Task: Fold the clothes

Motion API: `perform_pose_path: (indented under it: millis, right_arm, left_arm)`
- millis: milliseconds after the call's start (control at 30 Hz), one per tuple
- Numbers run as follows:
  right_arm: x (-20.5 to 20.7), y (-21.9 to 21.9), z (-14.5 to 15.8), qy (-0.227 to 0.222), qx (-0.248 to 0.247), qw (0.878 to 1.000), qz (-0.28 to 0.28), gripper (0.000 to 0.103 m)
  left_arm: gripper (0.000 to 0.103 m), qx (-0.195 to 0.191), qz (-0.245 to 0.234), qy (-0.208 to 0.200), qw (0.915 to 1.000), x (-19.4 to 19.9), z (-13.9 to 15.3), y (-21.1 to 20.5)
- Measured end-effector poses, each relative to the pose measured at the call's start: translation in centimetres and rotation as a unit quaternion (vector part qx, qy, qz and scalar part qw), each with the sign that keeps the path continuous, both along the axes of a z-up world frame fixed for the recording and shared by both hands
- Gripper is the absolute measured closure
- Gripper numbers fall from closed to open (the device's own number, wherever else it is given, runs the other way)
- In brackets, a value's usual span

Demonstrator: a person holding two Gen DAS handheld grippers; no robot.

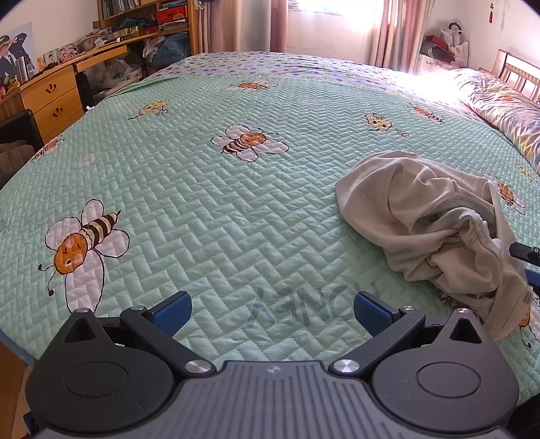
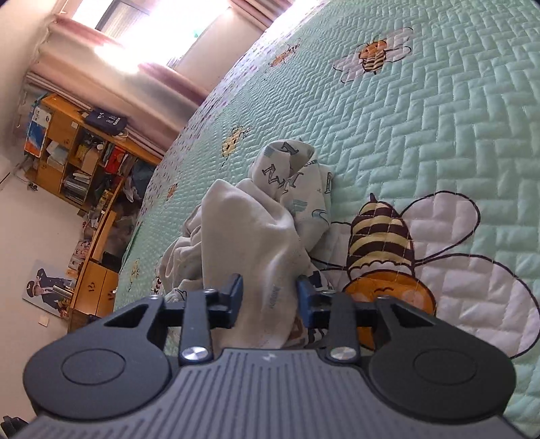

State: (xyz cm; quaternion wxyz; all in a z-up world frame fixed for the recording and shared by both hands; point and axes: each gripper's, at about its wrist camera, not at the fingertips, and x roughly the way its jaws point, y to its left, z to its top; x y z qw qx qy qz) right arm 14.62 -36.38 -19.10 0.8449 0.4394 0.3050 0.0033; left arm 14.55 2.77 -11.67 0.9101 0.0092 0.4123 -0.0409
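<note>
A crumpled cream garment [image 1: 422, 209] lies in a heap on the right side of the bed. In the right wrist view its printed side with grey letters shows at the top of the heap, and a thick fold of the garment [image 2: 256, 216] runs down between the blue pads. My right gripper [image 2: 270, 297] is shut on that fold. A black part of the right gripper [image 1: 526, 251] shows at the garment's right edge in the left wrist view. My left gripper [image 1: 271, 310] hovers open over bare quilt, left of the garment, with nothing between its fingers.
The bed carries a mint green quilted cover [image 1: 209, 202] printed with bees. A rolled duvet [image 1: 506, 104] and a wooden headboard [image 1: 519, 71] lie at the far right. A wooden desk with drawers [image 1: 50, 98] and shelves [image 1: 148, 20] stand along the left wall.
</note>
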Motion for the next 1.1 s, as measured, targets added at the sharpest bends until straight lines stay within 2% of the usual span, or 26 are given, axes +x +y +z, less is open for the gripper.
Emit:
perform_pose_path:
  millis: [33, 100, 133, 233, 267, 367, 500, 633, 700, 800, 833, 900, 933, 967, 1000, 1033, 1067, 1100]
  right_arm:
    - [0.1, 0.3, 0.2, -0.002, -0.006, 1.000, 0.002, 0.082]
    - [0.3, 0.7, 0.4, -0.003, -0.015, 1.000, 0.005, 0.084]
    - [0.5, 0.8, 0.5, -0.002, -0.018, 1.000, 0.006, 0.091]
    - [0.5, 1.3, 1.2, -0.008, -0.041, 0.999, -0.001, 0.094]
    - [0.4, 1.5, 1.5, -0.013, -0.055, 0.998, -0.004, 0.094]
    - [0.0, 2.8, 2.7, -0.031, -0.136, 0.990, -0.004, 0.096]
    - [-0.3, 4.6, 3.9, -0.048, -0.245, 0.968, -0.001, 0.097]
    - [-2.1, 8.0, 5.8, -0.116, -0.330, 0.936, 0.036, 0.098]
    - [-2.6, 9.9, 6.3, -0.142, -0.356, 0.921, 0.073, 0.098]
    - [-3.0, 12.0, 5.8, -0.147, -0.387, 0.902, 0.122, 0.098]
    - [-3.0, 12.4, 5.6, -0.143, -0.392, 0.899, 0.131, 0.097]
    - [-3.0, 12.3, 5.5, -0.128, -0.393, 0.902, 0.121, 0.093]
    - [-3.0, 12.1, 5.6, -0.120, -0.393, 0.905, 0.110, 0.084]
    - [-2.9, 11.7, 5.8, -0.114, -0.391, 0.908, 0.097, 0.068]
    - [-2.8, 11.1, 6.0, -0.112, -0.389, 0.911, 0.083, 0.059]
    - [-2.9, 10.7, 6.3, -0.110, -0.385, 0.914, 0.067, 0.046]
    - [-2.5, 10.0, 6.2, -0.103, -0.375, 0.920, 0.059, 0.038]
    - [-2.1, 9.4, 6.1, -0.095, -0.364, 0.925, 0.051, 0.038]
  left_arm:
    - [0.001, 0.000, 0.000, 0.002, 1.0000, 0.0, -0.1, 0.0]
    - [0.001, 0.000, 0.000, 0.005, 1.0000, 0.1, -0.4, -0.1]
    - [0.001, 0.000, -0.001, 0.007, 1.0000, 0.2, -0.5, -0.2]
    - [0.001, 0.000, -0.006, 0.010, 0.9999, 0.2, -0.7, -0.4]
    - [0.001, 0.000, -0.006, 0.010, 0.9999, 0.1, -0.7, -0.4]
    - [0.001, -0.002, -0.003, 0.012, 0.9999, 0.2, -0.8, -0.2]
    - [0.001, -0.006, 0.000, 0.015, 0.9999, 0.4, -1.0, 0.0]
    - [0.001, -0.008, 0.001, 0.015, 0.9999, 0.4, -1.1, 0.1]
    - [0.001, -0.010, 0.001, 0.015, 0.9998, 0.3, -1.1, 0.1]
    - [0.001, -0.009, -0.001, 0.014, 0.9999, 0.2, -1.0, 0.0]
    - [0.001, -0.009, -0.002, 0.014, 0.9999, 0.2, -0.9, 0.1]
    - [0.001, -0.009, -0.001, 0.013, 0.9999, 0.2, -0.9, 0.2]
    - [0.001, -0.010, 0.001, 0.013, 0.9999, 0.2, -0.9, 0.3]
    - [0.001, -0.010, 0.003, 0.014, 0.9999, 0.2, -0.9, 0.4]
    - [0.001, -0.011, 0.004, 0.014, 0.9998, 0.3, -1.0, 0.5]
    - [0.001, -0.012, 0.005, 0.015, 0.9998, 0.3, -1.0, 0.6]
    - [0.001, -0.013, 0.006, 0.015, 0.9998, 0.3, -1.0, 0.6]
    - [0.001, -0.013, 0.004, 0.015, 0.9998, 0.3, -1.0, 0.5]
